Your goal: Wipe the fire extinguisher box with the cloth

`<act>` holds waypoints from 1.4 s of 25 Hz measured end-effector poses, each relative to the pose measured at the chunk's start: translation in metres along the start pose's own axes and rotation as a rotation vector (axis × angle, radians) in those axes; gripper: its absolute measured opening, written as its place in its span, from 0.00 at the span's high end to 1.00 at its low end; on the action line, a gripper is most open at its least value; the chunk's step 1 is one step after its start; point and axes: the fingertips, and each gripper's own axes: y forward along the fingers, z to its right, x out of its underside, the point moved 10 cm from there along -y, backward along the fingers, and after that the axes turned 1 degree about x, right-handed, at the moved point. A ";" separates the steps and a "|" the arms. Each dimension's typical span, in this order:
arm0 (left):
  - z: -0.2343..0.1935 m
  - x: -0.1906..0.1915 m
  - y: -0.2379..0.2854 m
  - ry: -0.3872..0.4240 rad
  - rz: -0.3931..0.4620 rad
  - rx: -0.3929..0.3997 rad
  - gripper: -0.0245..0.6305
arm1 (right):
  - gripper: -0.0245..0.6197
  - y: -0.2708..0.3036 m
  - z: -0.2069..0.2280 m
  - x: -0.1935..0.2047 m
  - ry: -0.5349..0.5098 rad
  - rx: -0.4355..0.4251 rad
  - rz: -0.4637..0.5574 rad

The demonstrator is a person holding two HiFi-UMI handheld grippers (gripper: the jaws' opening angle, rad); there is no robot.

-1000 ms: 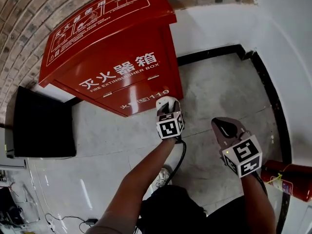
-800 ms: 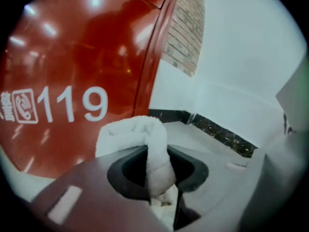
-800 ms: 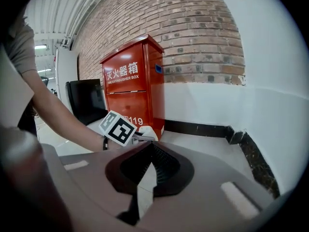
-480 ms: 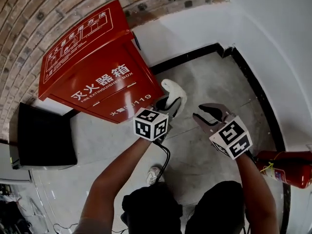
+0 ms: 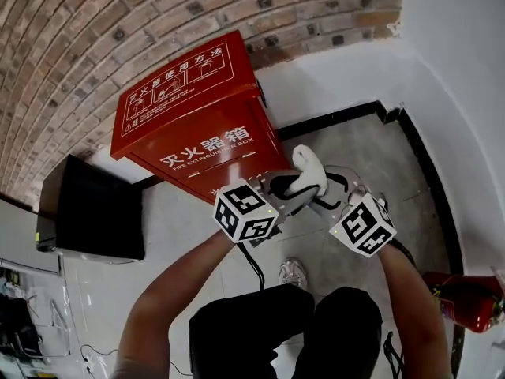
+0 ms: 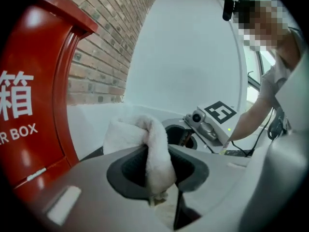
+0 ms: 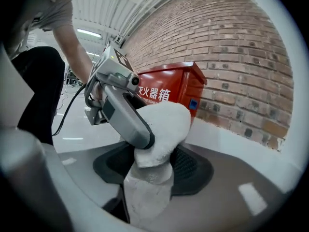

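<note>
Indoor hall: brick wall (image 5: pixel 158 22), extinguisher box (image 5: pixel 197 125)

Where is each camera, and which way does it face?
Head view: on the person's head, looking steeply down at the red box; both forearms show.
Left gripper view: on the left tool, along jaws shut on the white cloth; right arm shows.
Right gripper view: on the right tool, facing brick wall; its jaws have just been opening, cloth between; left arm shows.
All share box and cloth.
</note>
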 end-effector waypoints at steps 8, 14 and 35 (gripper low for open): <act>-0.040 0.022 0.009 -0.098 -0.087 -0.082 0.62 | 0.72 0.025 0.072 0.039 0.248 0.047 -0.122; -0.058 0.027 0.022 -0.099 -0.179 -0.211 0.85 | 0.72 0.060 0.135 0.020 0.258 0.004 -0.218; -0.077 0.010 0.011 -0.201 -0.252 -0.367 0.96 | 0.72 0.065 0.164 -0.116 -0.261 -0.449 0.280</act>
